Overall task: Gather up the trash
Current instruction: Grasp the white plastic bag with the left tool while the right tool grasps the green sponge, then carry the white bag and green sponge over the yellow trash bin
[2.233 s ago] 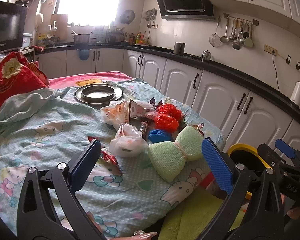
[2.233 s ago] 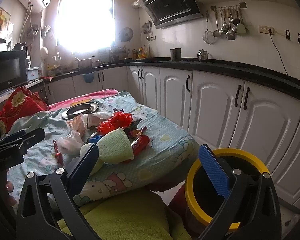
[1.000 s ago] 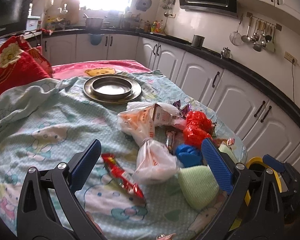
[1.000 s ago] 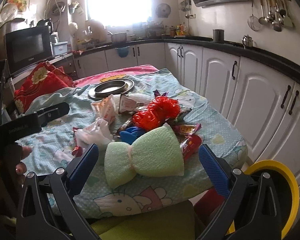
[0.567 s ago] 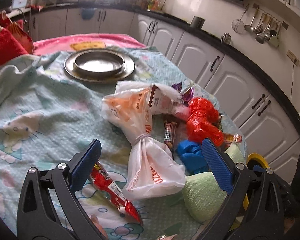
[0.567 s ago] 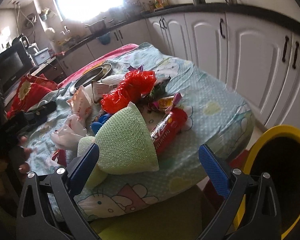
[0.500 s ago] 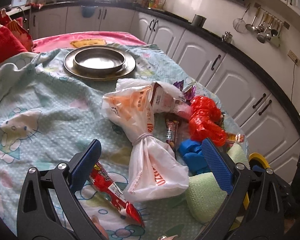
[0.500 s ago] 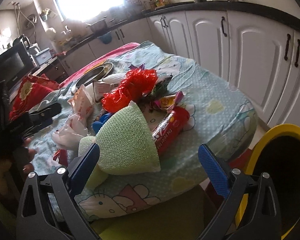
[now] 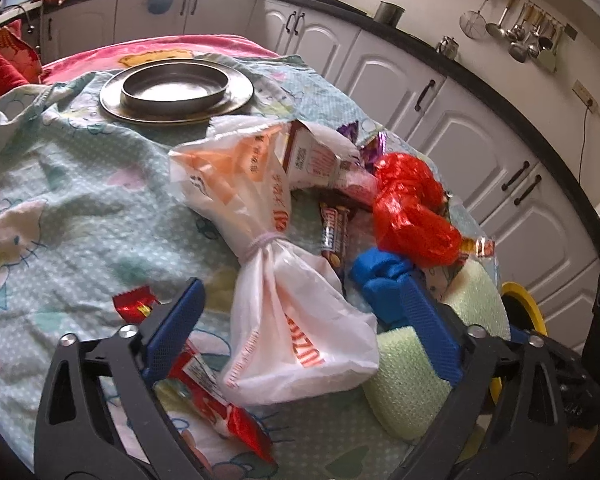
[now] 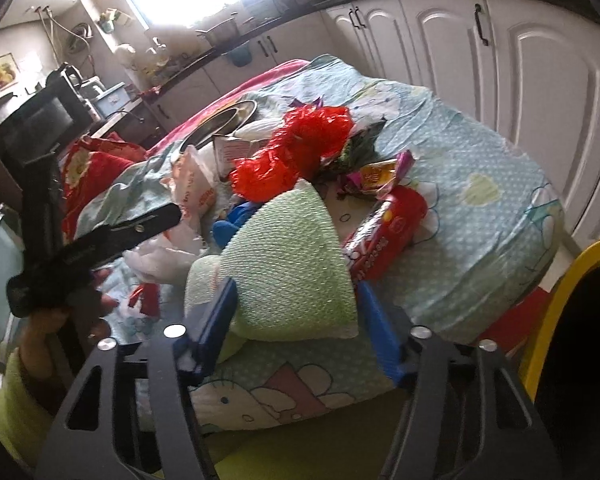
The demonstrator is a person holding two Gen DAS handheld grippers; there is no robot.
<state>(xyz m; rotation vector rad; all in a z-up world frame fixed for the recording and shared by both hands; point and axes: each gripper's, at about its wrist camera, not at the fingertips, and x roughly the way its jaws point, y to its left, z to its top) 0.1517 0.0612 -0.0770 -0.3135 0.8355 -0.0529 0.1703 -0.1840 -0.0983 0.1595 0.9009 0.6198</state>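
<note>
- A kitchen with white cabinets (image 9: 480,120) and a dark countertop; a table under a pale blue cartoon-print cloth (image 9: 60,208) carries a heap of trash.
- The right gripper (image 10: 296,320) has just been closing: its blue pads sit at either side of the green foam net (image 10: 292,264) near the table's front edge. Whether they already press on it I cannot tell.
- The left gripper (image 9: 300,328) stands wide, having just narrowed a little; the tied white plastic bag (image 9: 288,320) lies between its pads, not touched by either.
- Just beside the left pad lies a red snack wrapper (image 9: 216,392); a blue plastic piece (image 9: 380,276) sits by the right pad, touching the foam net.
- Farther out lie a crumpled red bag (image 9: 412,216), a chocolate bar wrapper (image 9: 334,232) and a small carton (image 9: 312,160).
- In the right wrist view a red biscuit pack (image 10: 388,236) rests against the net.
- A steel dish on a plate (image 9: 176,92) stands at the table's far side.
- A yellow-rimmed bin (image 10: 556,300) stands beside the table, below its edge.
</note>
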